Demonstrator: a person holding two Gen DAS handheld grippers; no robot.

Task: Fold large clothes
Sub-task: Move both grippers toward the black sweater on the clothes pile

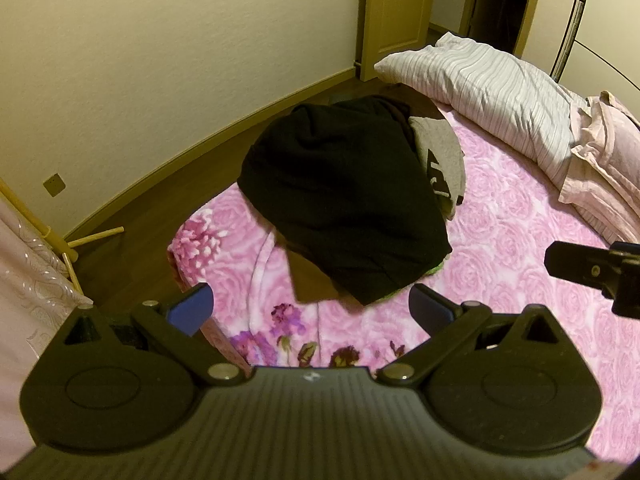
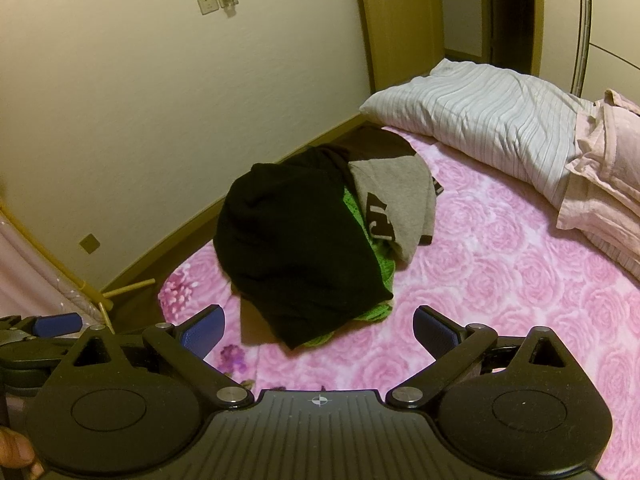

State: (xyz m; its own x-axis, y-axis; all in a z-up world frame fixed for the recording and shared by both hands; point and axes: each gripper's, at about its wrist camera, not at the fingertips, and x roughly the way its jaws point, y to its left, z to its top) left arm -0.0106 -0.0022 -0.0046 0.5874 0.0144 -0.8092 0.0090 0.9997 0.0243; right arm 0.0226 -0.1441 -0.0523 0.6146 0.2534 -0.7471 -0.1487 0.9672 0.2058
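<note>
Between my left gripper's blue pads sits nothing but pink rose-print blanket; the jaws are spread wide and pinch nothing. My right gripper stands the same way, its jaws fully apart over the same blanket, with nothing between them.

Just ahead of both sets of jaws lies the pile of clothes on the bed. On top is a black garment, crumpled, its near corner reaching toward the gap of my left jaws without touching them. Under its near edge a brown piece and a strip of green knit fabric poke out. Beyond and to the right of the black garment rests a grey garment with a dark print, partly tucked under the black one.

Farther off to the right, well apart from the jaws, a striped pillow lies at the bed's far end, with pale pink bedding touching its right side. To the left of my jaws are dark floor and a cream wall.
</note>
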